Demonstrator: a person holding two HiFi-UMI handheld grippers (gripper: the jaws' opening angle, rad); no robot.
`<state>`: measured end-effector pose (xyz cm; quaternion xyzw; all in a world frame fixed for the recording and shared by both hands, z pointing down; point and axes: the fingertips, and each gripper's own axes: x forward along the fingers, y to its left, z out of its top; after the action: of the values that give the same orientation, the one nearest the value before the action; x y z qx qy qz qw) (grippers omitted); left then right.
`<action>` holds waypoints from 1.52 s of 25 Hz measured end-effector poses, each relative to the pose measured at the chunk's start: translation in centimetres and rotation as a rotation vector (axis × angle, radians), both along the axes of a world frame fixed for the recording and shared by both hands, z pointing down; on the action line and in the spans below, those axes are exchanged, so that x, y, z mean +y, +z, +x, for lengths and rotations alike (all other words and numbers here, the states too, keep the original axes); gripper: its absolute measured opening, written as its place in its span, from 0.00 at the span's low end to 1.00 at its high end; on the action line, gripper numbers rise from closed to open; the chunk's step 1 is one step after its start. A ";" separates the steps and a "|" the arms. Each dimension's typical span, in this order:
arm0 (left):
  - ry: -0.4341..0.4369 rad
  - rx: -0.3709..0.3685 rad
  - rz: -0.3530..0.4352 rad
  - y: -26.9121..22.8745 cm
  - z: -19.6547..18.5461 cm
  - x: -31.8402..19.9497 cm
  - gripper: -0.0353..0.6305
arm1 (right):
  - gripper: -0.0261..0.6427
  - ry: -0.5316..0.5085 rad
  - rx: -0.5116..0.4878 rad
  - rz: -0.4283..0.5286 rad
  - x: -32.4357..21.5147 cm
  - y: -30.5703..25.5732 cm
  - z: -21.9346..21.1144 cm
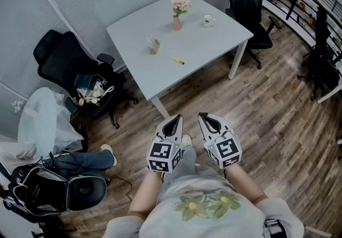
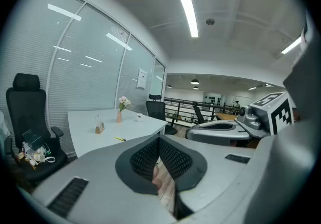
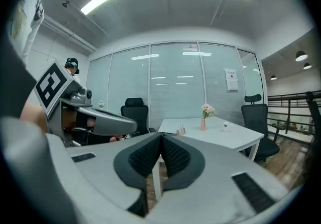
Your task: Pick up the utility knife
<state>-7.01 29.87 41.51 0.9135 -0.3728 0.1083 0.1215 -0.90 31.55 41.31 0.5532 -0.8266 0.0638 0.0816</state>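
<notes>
Two hand-held grippers are level with each other above the wooden floor (image 1: 267,119), just ahead of the person's torso; the left gripper (image 1: 173,120) and the right gripper (image 1: 206,118) sit close side by side without touching, each carrying its marker cube, and both point toward the white bench (image 1: 214,45), well apart from it. In the left gripper view the fingers (image 2: 145,157) meet at their tips and hold nothing; in the right gripper view the fingers (image 3: 175,157) are likewise closed tip to tip and empty. The utility knife (image 1: 178,61), yellow with a dark end, lies flat on a bare part of the bench, toward the near edge, untouched and far from both grippers; a small wooden holder (image 1: 154,46) stands near it, further in; a pink vase of flowers (image 1: 177,18) and a white mug (image 1: 208,20) stand toward the far side, near each other. One black office chair (image 1: 72,63) stands left of the bench with loose items on its seat; another black chair (image 1: 247,5) stands at the bench's far right corner.
</notes>
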 end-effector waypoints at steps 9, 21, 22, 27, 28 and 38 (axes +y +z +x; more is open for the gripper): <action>-0.013 0.001 0.001 1.4 -1.3 -2.6 0.06 | 0.05 -0.004 0.011 0.011 -1.9 1.1 -0.8; -0.075 0.047 0.013 0.5 0.0 -15.9 0.06 | 0.05 -0.053 0.046 0.047 -15.3 -1.0 1.1; -0.078 0.052 0.010 0.4 0.2 -17.0 0.06 | 0.05 -0.055 0.048 0.050 -16.6 -1.2 1.4; -0.092 0.058 -0.014 1.2 0.7 -22.4 0.06 | 0.05 -0.068 0.044 0.048 -22.8 -1.4 1.8; -0.097 0.056 -0.019 1.4 0.6 -23.4 0.06 | 0.05 -0.073 0.044 0.044 -23.9 -1.3 1.7; -0.138 0.059 -0.047 2.8 0.2 -30.9 0.06 | 0.05 -0.089 0.063 0.008 -31.5 0.4 1.7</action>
<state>-6.81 -1.03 44.35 0.8853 -0.4285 0.0815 0.1610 0.84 0.05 41.68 0.5180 -0.8476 0.0395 0.1083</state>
